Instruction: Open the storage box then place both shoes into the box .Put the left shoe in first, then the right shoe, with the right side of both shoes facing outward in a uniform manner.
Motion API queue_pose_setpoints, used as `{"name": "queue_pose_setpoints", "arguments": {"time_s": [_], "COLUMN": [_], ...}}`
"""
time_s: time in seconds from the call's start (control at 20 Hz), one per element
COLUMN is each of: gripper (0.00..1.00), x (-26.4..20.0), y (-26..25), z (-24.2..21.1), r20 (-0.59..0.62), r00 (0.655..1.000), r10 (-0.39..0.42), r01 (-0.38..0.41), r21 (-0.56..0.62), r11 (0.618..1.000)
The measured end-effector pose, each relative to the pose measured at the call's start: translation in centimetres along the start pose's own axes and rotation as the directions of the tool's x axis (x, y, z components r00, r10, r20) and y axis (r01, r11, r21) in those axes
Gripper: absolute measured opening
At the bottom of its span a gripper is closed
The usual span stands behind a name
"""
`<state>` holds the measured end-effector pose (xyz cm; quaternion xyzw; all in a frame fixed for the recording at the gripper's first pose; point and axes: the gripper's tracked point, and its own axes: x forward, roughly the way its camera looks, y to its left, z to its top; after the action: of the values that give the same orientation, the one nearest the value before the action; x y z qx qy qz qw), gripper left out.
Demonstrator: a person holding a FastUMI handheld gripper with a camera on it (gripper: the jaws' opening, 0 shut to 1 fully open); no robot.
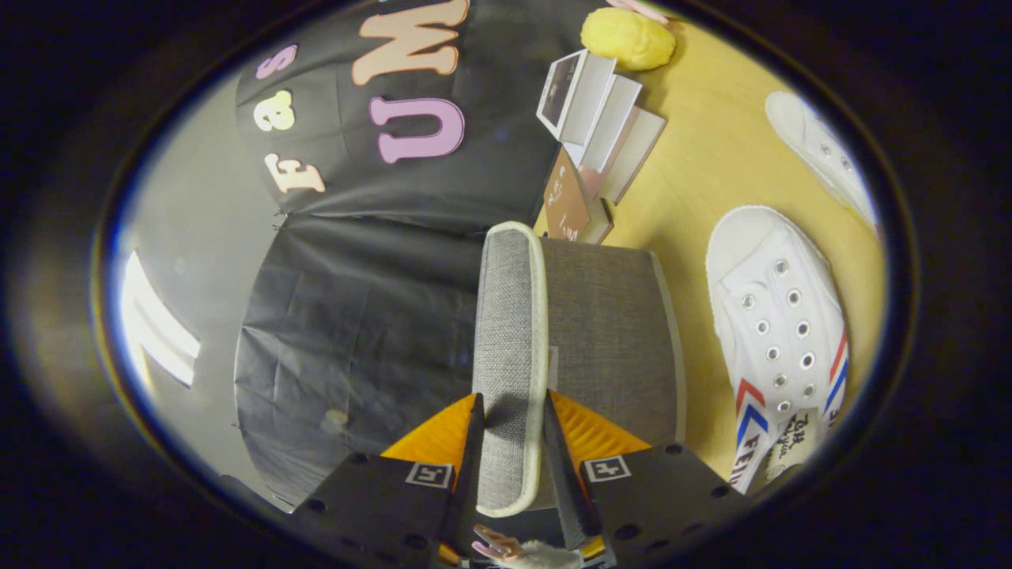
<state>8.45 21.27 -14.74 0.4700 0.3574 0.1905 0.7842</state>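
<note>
The grey fabric storage box (613, 332) stands on the wooden table just ahead of my fingers. Its lid (510, 316), grey with a white trim, runs edge-on between the fingers and on beyond them. My gripper (512, 401) is shut on that lid, one finger on each face. The view is rolled on its side. A white lace-less shoe (779, 332) with red and blue stripes lies on the table beside the box. A second white shoe (822, 150) lies farther off, beyond the first.
A fanned stack of small books or cards (601, 126) lies on the wooden table (711, 158) beyond the box, with a yellow lumpy object (628, 37) past it. The black cloth wall hangs on the lid's other side.
</note>
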Motion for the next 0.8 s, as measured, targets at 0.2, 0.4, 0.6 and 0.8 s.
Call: {"name": "queue_pose_setpoints", "arguments": {"time_s": [0.2,0.4,0.6,0.8], "gripper": [0.25,0.15,0.07,0.07], "x": [-0.8,-1.4,-1.0,-0.2], "y": [1.4,3.4,7.2,11.9], "z": [0.9,1.8,1.7,1.2], "r20": [0.031,0.058,0.063,0.059], "r00": [0.999,0.997,0.993,0.989], "r10": [0.035,0.052,0.096,0.138], "r01": [-0.035,-0.050,-0.089,-0.125], "r21": [-0.026,-0.031,-0.100,-0.181], "r11": [0.999,0.998,0.991,0.976]}}
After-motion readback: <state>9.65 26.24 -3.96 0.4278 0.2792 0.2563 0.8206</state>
